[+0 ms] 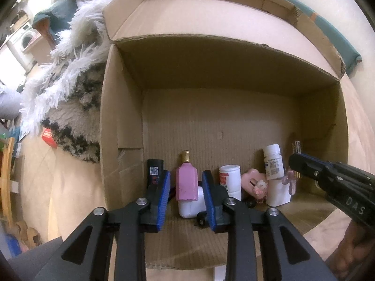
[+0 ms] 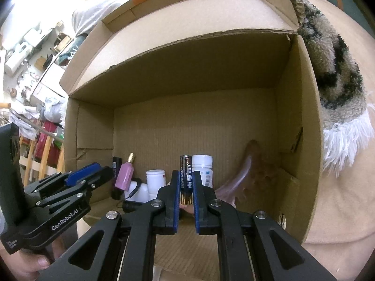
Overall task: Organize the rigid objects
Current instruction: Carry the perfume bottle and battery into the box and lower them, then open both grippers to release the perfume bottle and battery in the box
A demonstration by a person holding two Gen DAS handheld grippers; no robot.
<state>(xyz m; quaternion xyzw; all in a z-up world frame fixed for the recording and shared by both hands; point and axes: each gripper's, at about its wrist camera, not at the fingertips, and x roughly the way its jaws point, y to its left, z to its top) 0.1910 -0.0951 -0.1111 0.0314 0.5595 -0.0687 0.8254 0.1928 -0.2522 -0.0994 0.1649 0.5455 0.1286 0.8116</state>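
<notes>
A cardboard box [image 1: 121, 121] lies open on its side and holds small items. In the left wrist view my left gripper [image 1: 186, 194] is open around a pink perfume bottle [image 1: 186, 182] standing on a white block [image 1: 191, 205], pads apart from it. A black box [image 1: 154, 169], a white jar [image 1: 230, 180], a pink toy [image 1: 254, 182] and a white pill bottle [image 1: 273, 161] stand alongside. My right gripper [image 2: 186, 185] is shut on an upright dark battery [image 2: 186, 178], just in front of the pill bottle [image 2: 202, 171]. The right gripper also shows in the left wrist view [image 1: 297, 161].
A shaggy white and black rug [image 1: 75, 89] lies against the box's outer wall. A brown curved object [image 2: 248, 171] rests in the box's right corner. The box's back floor [image 2: 187, 126] is bare cardboard. Room clutter and a washing machine [image 1: 23, 39] sit far left.
</notes>
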